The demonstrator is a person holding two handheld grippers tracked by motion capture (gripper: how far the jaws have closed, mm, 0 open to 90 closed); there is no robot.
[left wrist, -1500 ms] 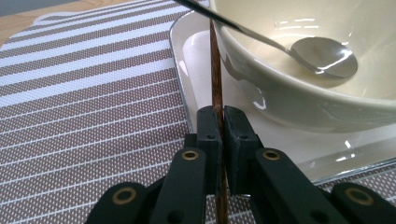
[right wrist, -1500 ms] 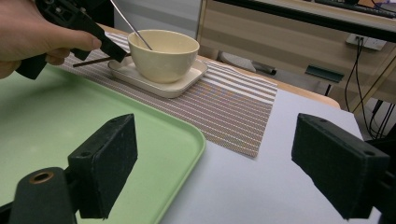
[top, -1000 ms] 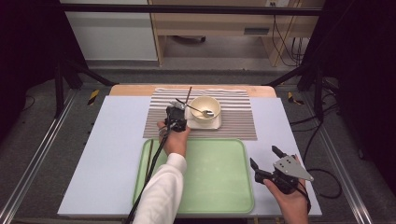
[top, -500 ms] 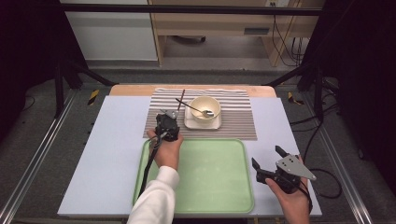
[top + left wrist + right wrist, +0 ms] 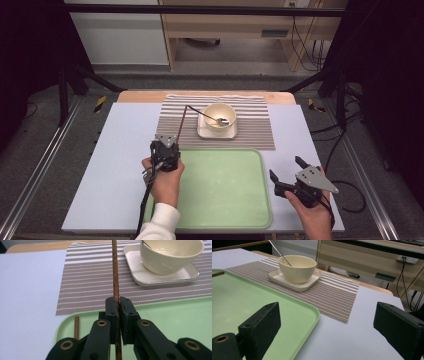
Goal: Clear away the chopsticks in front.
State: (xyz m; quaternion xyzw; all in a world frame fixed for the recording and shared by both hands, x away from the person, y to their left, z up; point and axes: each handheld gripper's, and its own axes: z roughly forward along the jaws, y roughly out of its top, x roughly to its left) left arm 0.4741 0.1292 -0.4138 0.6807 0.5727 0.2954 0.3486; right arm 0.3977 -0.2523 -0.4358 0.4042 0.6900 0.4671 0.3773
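Tray's [image 5: 235, 200] left edge: left tool [image 5: 119, 305] clamps chopstick [image 5: 115, 275].

A grey floor [image 5: 45, 150] surrounds the table; behind stand a white cabinet [image 5: 117, 37] and a wooden bench [image 5: 235, 25].

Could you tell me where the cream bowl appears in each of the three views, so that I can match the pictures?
High view: the bowl sits upper centre, on a square plate on the striped mat.
Left gripper view: the bowl is at top right, right of the held chopstick.
Right gripper view: the bowl is upper left of centre, beyond the green tray.
Shared landmark: the striped mat.
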